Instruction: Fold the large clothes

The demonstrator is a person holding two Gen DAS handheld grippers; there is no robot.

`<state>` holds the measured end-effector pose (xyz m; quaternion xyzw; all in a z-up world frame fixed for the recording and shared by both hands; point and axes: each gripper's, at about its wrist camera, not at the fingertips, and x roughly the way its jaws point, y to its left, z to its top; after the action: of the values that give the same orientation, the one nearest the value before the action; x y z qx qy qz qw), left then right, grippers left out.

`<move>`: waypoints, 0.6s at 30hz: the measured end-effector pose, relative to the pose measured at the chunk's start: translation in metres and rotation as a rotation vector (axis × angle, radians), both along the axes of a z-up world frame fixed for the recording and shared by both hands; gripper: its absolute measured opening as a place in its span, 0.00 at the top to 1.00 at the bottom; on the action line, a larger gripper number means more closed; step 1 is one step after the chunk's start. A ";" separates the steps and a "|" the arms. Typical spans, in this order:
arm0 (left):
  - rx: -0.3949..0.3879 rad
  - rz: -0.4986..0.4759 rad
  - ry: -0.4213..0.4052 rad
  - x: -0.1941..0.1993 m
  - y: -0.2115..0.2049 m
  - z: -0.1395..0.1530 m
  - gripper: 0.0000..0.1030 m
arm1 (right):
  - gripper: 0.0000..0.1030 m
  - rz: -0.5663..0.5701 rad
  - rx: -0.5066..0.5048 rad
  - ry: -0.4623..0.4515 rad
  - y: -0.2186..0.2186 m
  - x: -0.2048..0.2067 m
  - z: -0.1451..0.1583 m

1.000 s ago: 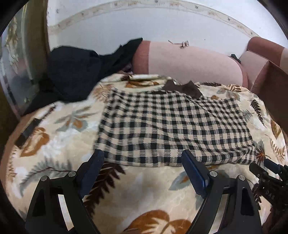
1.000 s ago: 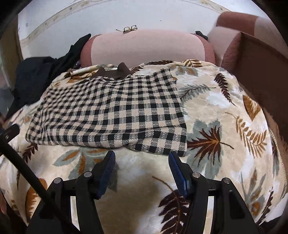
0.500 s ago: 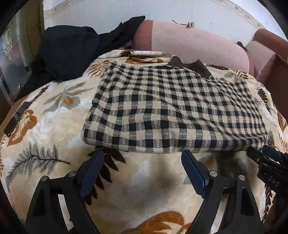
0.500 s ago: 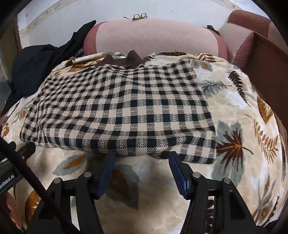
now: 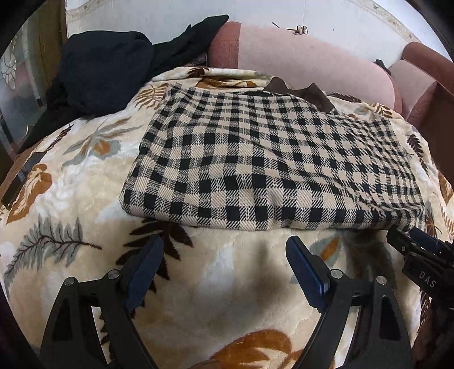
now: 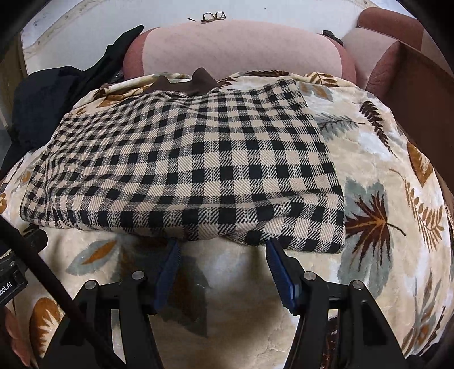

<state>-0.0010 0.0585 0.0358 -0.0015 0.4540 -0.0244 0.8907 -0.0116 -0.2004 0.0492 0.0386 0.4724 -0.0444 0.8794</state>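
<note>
The folded checked garment (image 5: 272,167) lies on the leaf-print blanket (image 5: 71,184). The left gripper (image 5: 224,252) stands wide at its 6 o'clock edge; the right gripper (image 6: 222,247), also wide, touches this edge.

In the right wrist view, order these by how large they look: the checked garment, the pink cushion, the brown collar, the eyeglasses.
Largest to smallest:
1. checked garment
2. pink cushion, though it lies farther from the camera
3. brown collar
4. eyeglasses
</note>
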 end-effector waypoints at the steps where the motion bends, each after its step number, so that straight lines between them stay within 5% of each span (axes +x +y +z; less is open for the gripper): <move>1: -0.005 0.001 0.005 0.000 0.000 -0.001 0.16 | 0.37 -0.001 0.000 0.000 0.000 0.000 0.000; 18: -0.009 0.004 0.038 0.001 0.000 -0.008 0.16 | 0.37 -0.009 0.013 0.019 -0.003 -0.002 -0.009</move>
<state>-0.0003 0.0583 0.0274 -0.0069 0.4709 -0.0246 0.8818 -0.0133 -0.2031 0.0402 0.0462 0.4808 -0.0458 0.8744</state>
